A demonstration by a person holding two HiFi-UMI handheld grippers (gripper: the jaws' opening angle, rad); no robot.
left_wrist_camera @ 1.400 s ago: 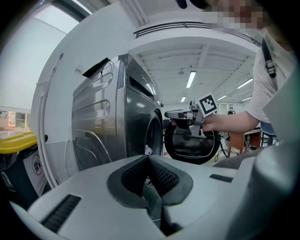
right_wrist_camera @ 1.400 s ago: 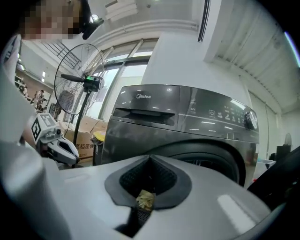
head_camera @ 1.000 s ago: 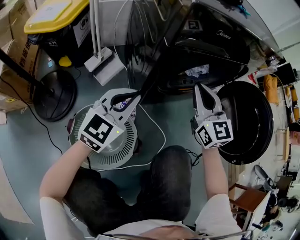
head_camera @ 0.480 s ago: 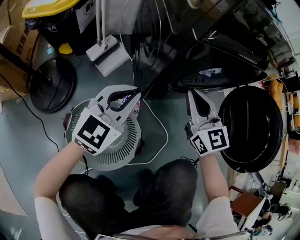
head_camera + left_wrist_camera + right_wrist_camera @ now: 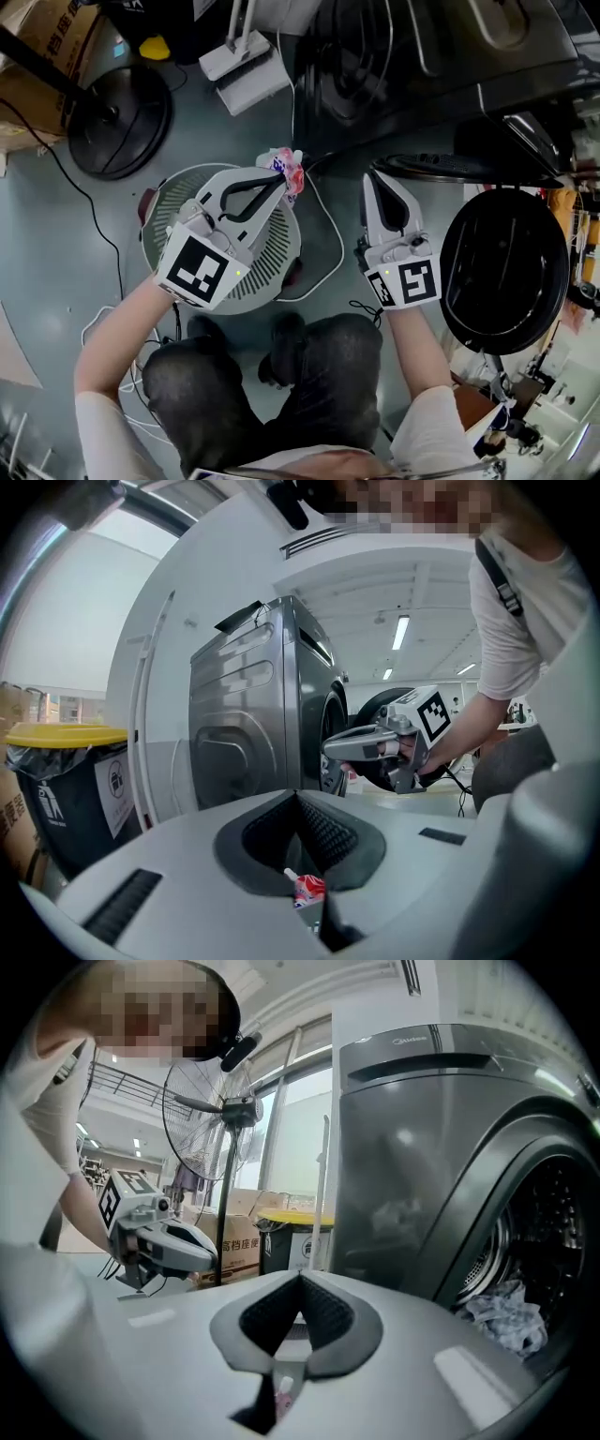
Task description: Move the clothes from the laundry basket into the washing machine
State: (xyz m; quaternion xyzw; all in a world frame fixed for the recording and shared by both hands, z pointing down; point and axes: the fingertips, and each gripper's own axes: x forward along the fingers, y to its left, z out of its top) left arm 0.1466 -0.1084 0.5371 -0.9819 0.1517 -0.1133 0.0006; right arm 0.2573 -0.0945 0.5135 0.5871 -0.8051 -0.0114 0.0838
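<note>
The round grey laundry basket [image 5: 178, 202] stands on the floor by my knees. A small pink-and-white cloth [image 5: 286, 171] lies at its far rim. My left gripper [image 5: 279, 187] hangs over the basket with its jaws closed tip to tip and nothing seen between them. In the left gripper view the cloth [image 5: 307, 890] shows below the jaws. My right gripper [image 5: 368, 180] is shut and empty between the basket and the washing machine [image 5: 441, 56]. The machine's black door [image 5: 502, 272] stands open. White clothes [image 5: 506, 1316] lie inside the drum.
A standing fan's round base [image 5: 117, 117] is at the far left, with a cardboard box [image 5: 42, 42] beside it. A white floor tool [image 5: 248, 70] lies beyond the basket. A white cable [image 5: 323, 253] loops past the basket. A yellow-lidded bin [image 5: 66, 761] stands left of the machine.
Both grippers have come down and back from the machine. The left one now reaches the basket's far rim by the cloth. The drum opening has slid out of the head view.
</note>
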